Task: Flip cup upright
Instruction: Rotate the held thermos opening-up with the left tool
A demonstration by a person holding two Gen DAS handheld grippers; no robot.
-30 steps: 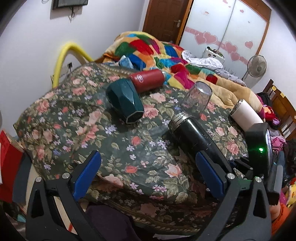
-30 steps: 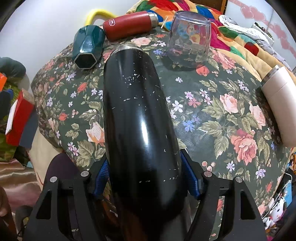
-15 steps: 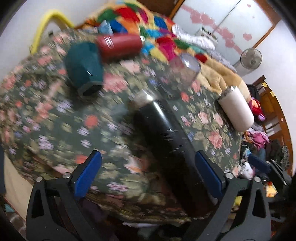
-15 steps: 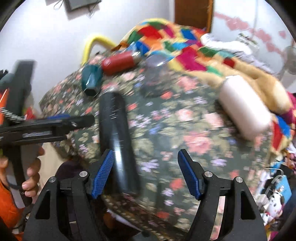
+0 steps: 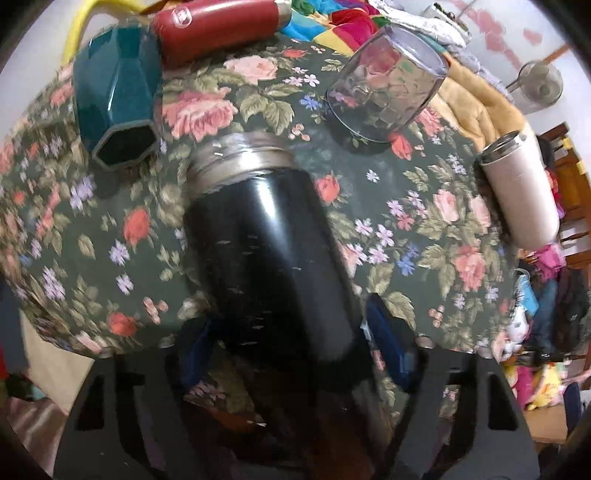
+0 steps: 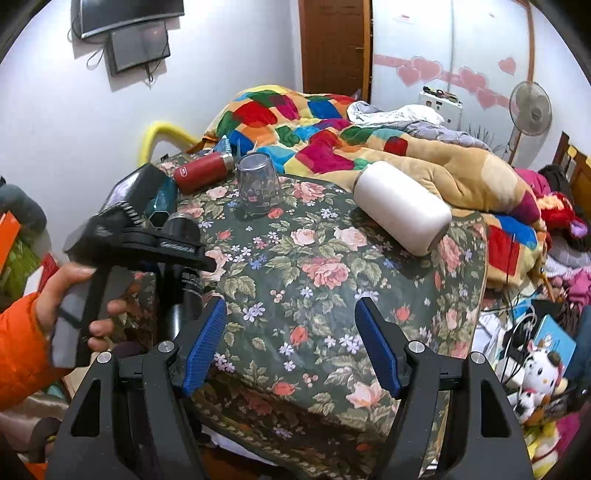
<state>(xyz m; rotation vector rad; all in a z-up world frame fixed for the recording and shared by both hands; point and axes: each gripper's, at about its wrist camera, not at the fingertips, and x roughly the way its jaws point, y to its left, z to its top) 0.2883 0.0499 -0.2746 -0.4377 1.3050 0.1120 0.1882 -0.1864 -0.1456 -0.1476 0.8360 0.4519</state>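
Note:
A black steel flask (image 5: 266,266) lies on its side on the floral cloth (image 5: 424,236), its silver mouth pointing away. My left gripper (image 5: 291,339) has its blue pads against the flask's two sides. In the right wrist view the flask (image 6: 184,258) shows at the left, partly hidden by the left gripper (image 6: 147,243) and the hand holding it. My right gripper (image 6: 291,347) is open and empty above the cloth's near edge, to the right of the flask.
A teal faceted cup (image 5: 118,96) and a red flask (image 5: 218,26) lie on their sides at the far left. A clear glass (image 5: 388,85) stands upside down. A white tumbler (image 5: 521,192) lies at the right. A colourful quilt (image 6: 314,125) lies behind.
My right gripper let go of the black flask and drew back to the right. My left gripper moved in and closed around the flask.

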